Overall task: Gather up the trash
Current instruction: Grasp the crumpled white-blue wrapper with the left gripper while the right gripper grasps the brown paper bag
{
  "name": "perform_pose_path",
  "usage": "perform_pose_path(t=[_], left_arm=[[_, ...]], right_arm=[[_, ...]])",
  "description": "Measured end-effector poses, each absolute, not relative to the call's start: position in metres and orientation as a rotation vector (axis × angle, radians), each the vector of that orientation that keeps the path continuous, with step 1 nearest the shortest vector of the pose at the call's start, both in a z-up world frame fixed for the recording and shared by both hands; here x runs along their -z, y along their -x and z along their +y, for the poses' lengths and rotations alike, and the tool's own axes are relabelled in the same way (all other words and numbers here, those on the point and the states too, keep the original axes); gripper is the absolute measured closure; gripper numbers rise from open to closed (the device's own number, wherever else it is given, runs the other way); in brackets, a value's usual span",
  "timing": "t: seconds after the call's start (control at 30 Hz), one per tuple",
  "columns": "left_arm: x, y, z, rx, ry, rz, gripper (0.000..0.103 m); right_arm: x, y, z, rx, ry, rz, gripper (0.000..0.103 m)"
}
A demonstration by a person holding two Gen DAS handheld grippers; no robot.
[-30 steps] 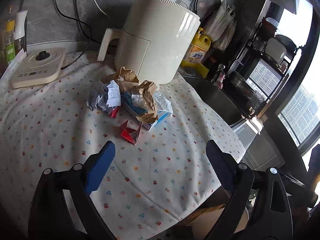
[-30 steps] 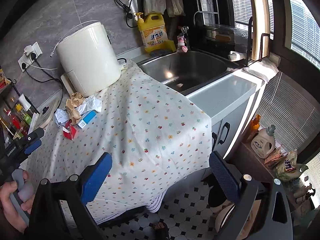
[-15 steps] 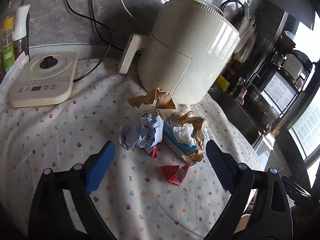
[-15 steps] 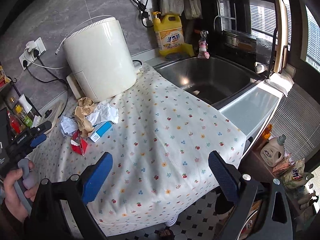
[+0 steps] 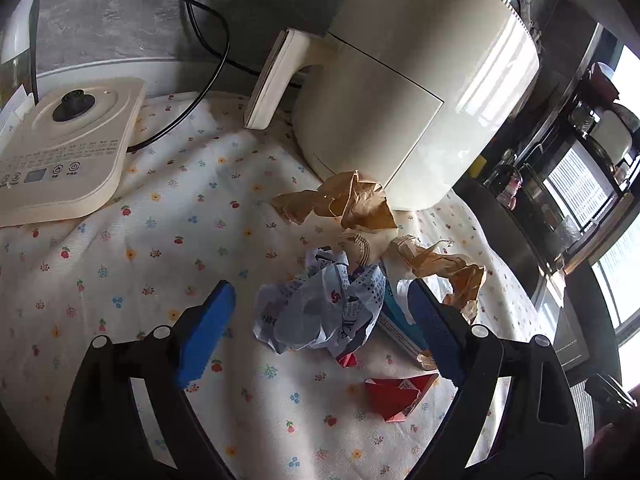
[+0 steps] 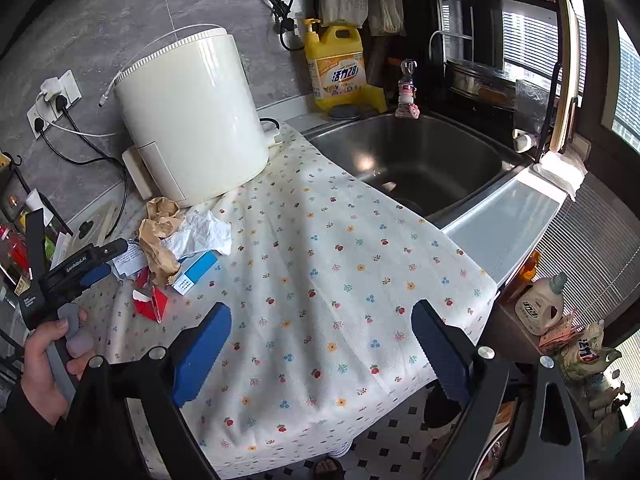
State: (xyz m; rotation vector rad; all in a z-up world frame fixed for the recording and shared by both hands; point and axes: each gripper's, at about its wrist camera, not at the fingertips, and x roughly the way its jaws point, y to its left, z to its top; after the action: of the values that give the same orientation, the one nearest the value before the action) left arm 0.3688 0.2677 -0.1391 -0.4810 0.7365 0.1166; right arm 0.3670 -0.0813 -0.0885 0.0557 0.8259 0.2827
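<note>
Left gripper (image 5: 320,316) spread wide, straddling the crumpled printed paper (image 5: 320,308), pads not touching it. Trash heaped near the back edge of the flowered tablecloth (image 6: 340,280), just in front of the cream appliance (image 5: 412,92): brown paper (image 5: 344,204), blue box (image 6: 196,270), red carton (image 5: 396,396). Right gripper (image 6: 320,354) likewise spread apart, empty, hanging over the cloth's front edge, well apart from the heap. Sink (image 6: 420,160) beyond the cloth's right edge.

Black frame on the left gripper (image 5: 320,312), bright blue pads (image 5: 206,334) lining both fingers, silver screws dotting the arms. The right gripper (image 6: 320,352) matches: black arms, blue pads, round silver screws. Seen from there, white lettering on the left gripper's body, grey trigger, a bare-skinned hand (image 6: 44,364) with a dark sleeve.
</note>
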Motion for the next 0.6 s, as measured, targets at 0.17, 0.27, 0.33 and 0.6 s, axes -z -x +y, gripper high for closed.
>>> perform_pose_path(t=[0.17,0.27,0.33,0.6], left_arm=[[0.137,-0.357,0.276,-0.099,0.529,0.737,0.08],[0.128,-0.336,0.283,-0.106,0.556,0.701,0.081],[0.122,-0.322,0.288,-0.127,0.562,0.68,0.081],[0.101,-0.258,0.313,-0.241,0.574,0.609,0.08]], right_arm=[[0.086,-0.375,-0.058,-0.338,-0.042,0.824,0.015],[0.084,-0.379,-0.037,-0.394,-0.022,0.82,0.017],[0.084,-0.383,-0.021,-0.435,-0.008,0.821,0.02],[0.081,-0.396,0.048,-0.603,0.068,0.826,0.026]])
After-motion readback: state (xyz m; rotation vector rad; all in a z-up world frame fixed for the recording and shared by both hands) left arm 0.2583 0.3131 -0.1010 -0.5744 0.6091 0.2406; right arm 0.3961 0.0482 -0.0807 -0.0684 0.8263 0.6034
